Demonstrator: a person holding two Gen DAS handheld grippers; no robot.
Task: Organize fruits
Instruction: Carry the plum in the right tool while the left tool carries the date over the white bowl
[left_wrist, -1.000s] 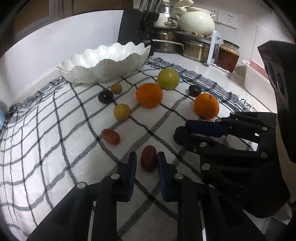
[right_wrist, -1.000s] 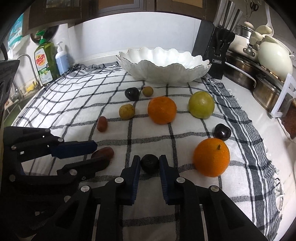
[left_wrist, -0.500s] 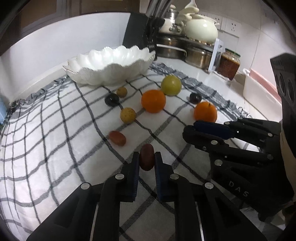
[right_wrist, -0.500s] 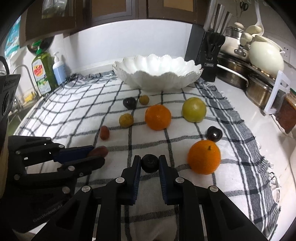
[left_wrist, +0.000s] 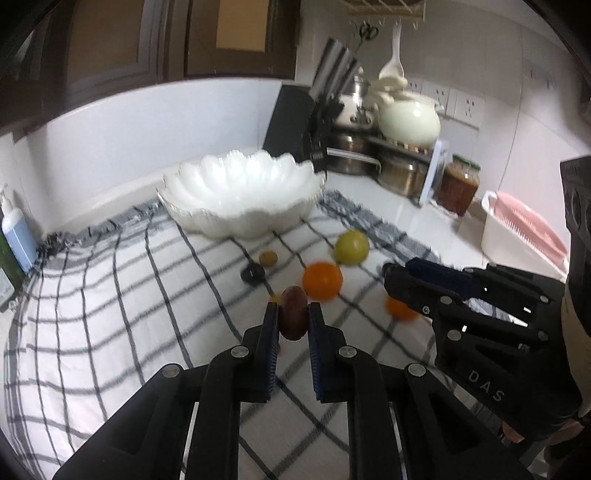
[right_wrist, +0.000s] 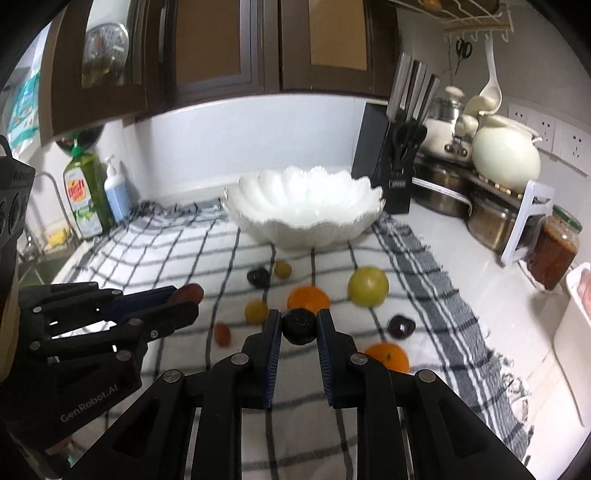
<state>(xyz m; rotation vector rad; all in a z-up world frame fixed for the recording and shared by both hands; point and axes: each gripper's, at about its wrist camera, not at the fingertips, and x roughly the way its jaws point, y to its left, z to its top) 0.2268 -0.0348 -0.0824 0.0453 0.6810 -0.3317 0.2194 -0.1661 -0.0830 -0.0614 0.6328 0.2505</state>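
Observation:
My left gripper (left_wrist: 292, 317) is shut on a dark red oval fruit (left_wrist: 293, 312) and holds it above the checked cloth (left_wrist: 110, 314). My right gripper (right_wrist: 299, 325) is shut on a small black plum (right_wrist: 299, 326), also lifted. The white scalloped bowl (right_wrist: 303, 210) stands at the back of the cloth and shows in the left wrist view too (left_wrist: 240, 195). On the cloth lie an orange (right_wrist: 308, 297), a second orange (right_wrist: 388, 356), a green-yellow fruit (right_wrist: 368, 287), a dark plum (right_wrist: 401, 326), another black plum (right_wrist: 257, 276) and small yellow and red fruits.
A knife block (right_wrist: 384, 162), pots and a cream teapot (right_wrist: 504, 158) stand at the back right. A jar (right_wrist: 552, 251) and a white-pink tub (left_wrist: 517, 236) are on the right counter. Soap bottles (right_wrist: 85, 195) stand by the sink at the left.
Both grippers have risen off the cloth with their fruits held, and the views now look higher and nearer toward the bowl.

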